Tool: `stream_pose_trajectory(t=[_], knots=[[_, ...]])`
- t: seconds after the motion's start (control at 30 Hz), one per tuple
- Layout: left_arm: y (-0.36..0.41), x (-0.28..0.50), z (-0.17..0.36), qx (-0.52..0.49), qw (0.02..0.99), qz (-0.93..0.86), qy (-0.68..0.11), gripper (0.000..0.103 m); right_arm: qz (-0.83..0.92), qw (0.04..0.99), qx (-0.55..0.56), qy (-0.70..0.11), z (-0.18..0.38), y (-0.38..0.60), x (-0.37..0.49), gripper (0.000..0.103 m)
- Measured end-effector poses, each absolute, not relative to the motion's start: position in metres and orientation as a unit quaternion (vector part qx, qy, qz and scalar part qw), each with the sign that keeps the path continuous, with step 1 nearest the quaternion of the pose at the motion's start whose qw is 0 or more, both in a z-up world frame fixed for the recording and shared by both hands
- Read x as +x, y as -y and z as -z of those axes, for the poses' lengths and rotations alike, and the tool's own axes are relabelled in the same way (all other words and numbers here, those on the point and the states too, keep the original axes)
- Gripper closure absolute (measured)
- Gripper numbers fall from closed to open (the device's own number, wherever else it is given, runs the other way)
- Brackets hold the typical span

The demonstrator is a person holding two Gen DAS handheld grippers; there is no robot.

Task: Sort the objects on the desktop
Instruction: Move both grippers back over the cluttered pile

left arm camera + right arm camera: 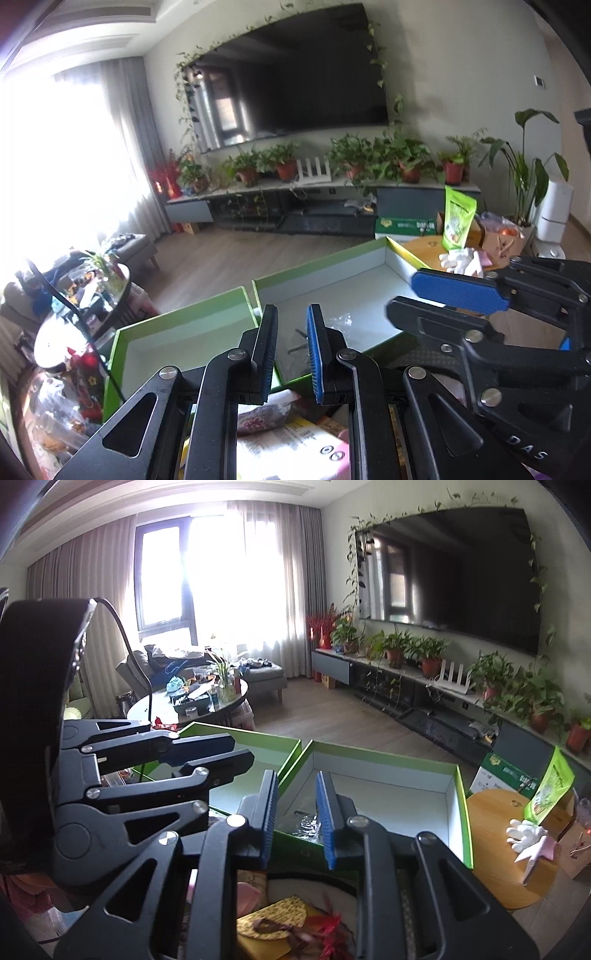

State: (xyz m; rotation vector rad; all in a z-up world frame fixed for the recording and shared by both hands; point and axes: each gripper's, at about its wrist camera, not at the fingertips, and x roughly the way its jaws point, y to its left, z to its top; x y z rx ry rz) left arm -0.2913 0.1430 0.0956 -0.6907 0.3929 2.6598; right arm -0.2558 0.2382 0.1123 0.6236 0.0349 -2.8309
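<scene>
Clutter (pixel 280 923) lies under both sets of jaws, low in each view: cards, paper, something red and feathery. Ahead of the jaws stand two green trays, the left tray (pixel 177 332) bare and the right tray (pixel 406 805) holding crinkled clear wrap just beyond our right gripper (pixel 297 819).

Our left gripper (pixel 291 354) shows a narrow gap between its pads, nothing in it; we judge that as closed as it goes. The right gripper's jaws stand slightly apart, also empty.

Risks as we judge them: the two grippers sit close together, so a sideways swing could knock them; reaching down, a finger could catch a tray's near wall and shove it.

The right view shows the window, the sofa and the left gripper side-on. The left view alone shows the left tray's floor and the right gripper's blue pad (pixel 458 291).
</scene>
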Motion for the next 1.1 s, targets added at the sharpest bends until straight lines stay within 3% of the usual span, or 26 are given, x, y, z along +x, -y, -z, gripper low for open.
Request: stream_pose_trajectory(t=[0.67,1.1], knots=[[-0.091,-0.195,-0.152,-0.157,0.157,-0.971,-0.09,0.088,0.982,0.114,0.151,-0.017,-0.15,-0.201,-0.145,0.08],[-0.079,-0.147,-0.154,-0.145,0.159,-0.973,-0.083,0.088,0.983,0.114,0.139,-0.023,-0.157,-0.184,-0.097,0.08]])
